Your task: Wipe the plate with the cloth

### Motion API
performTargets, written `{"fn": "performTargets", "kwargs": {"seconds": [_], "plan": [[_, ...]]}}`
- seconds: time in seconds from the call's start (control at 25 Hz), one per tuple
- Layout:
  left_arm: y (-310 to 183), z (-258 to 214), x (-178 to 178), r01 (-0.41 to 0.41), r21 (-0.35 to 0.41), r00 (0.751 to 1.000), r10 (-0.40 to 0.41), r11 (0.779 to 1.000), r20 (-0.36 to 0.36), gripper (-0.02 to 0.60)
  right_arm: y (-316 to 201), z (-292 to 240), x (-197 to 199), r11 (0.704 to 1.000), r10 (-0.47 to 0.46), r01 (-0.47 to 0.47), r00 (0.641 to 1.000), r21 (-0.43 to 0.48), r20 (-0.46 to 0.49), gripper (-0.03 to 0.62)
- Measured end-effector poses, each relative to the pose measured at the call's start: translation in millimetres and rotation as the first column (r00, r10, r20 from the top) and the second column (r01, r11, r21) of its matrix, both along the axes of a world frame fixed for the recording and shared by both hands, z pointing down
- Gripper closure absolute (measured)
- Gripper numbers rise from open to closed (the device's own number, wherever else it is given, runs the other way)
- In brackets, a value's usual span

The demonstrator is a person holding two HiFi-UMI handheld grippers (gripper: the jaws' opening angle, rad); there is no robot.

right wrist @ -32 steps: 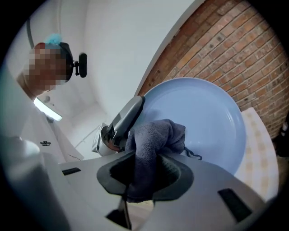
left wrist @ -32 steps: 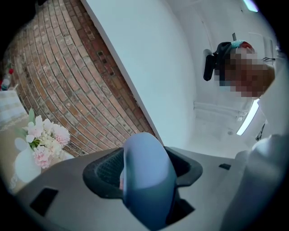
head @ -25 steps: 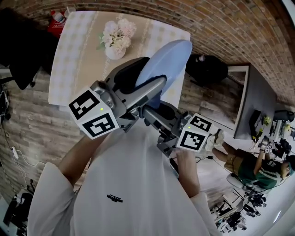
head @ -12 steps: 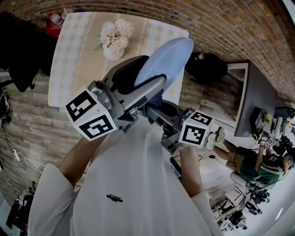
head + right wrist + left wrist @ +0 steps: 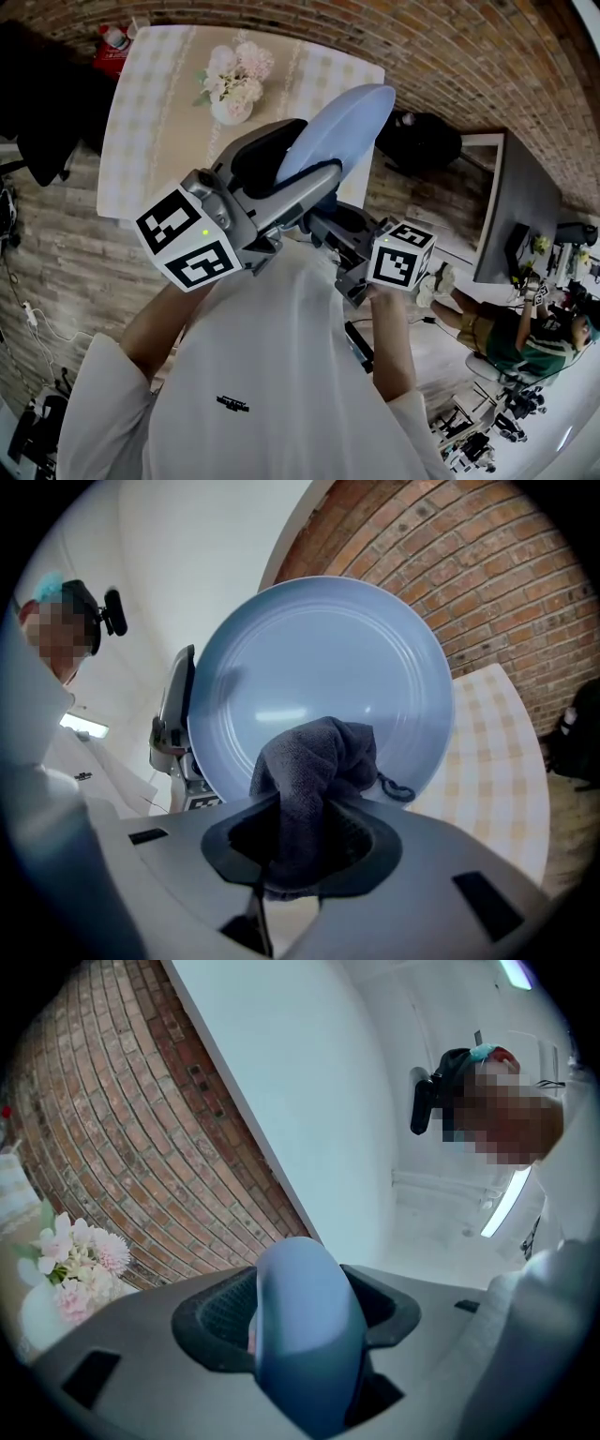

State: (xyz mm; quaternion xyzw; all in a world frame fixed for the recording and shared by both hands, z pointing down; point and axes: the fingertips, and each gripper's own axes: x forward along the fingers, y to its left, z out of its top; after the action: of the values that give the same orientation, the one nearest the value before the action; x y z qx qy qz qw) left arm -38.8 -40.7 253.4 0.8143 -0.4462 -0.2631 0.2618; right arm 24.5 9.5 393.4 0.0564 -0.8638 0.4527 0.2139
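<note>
A pale blue plate point(image 5: 339, 129) is held up on edge above the table, and my left gripper point(image 5: 298, 167) is shut on its rim. The left gripper view shows that rim point(image 5: 305, 1335) edge-on between the jaws. In the right gripper view the plate's face point(image 5: 323, 686) fills the middle. My right gripper point(image 5: 305, 841) is shut on a bunched dark grey cloth point(image 5: 314, 785), which lies against the lower part of the plate's face. In the head view the right gripper point(image 5: 323, 225) sits just below the plate; the cloth is hidden there.
A table with a pale checked cloth point(image 5: 155, 112) lies below, with a white vase of pink and white flowers point(image 5: 232, 80) on it. A brick wall point(image 5: 450, 56) runs behind. A dark bag point(image 5: 417, 141) rests on the floor to the right. Another person point(image 5: 511, 337) sits at far right.
The plate has tilted and shifted slightly up and to the right. The right gripper's marker cube has moved right and a little up. Both grips are unchanged.
</note>
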Motion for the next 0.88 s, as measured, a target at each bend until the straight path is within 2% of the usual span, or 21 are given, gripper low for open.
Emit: {"fn": "performTargets", "kwargs": {"seconds": [0.32, 0.52, 0.68, 0.88], "plan": [[-2, 2, 5, -0.007, -0.006, 1.0, 0.007, 1.0, 0.027, 0.308, -16, 16, 7, 0.999, -0.01, 0.013, 0.997, 0.044, -0.073, 0.47], [-4, 4, 10, -0.01, -0.017, 0.999, 0.011, 1.0, 0.038, 0.308, -31, 28, 15, 0.991, -0.025, 0.043, 0.99, 0.126, -0.138, 0.47], [-4, 6, 11, -0.015, -0.022, 0.999, 0.016, 1.0, 0.048, 0.307, -42, 36, 17, 0.961, -0.057, 0.107, 0.979, 0.257, -0.196, 0.47], [-6, 6, 5, -0.013, -0.022, 0.999, 0.013, 1.0, 0.03, 0.307, -63, 36, 20, 0.912, -0.061, 0.139, 0.976, 0.385, -0.209, 0.47]]}}
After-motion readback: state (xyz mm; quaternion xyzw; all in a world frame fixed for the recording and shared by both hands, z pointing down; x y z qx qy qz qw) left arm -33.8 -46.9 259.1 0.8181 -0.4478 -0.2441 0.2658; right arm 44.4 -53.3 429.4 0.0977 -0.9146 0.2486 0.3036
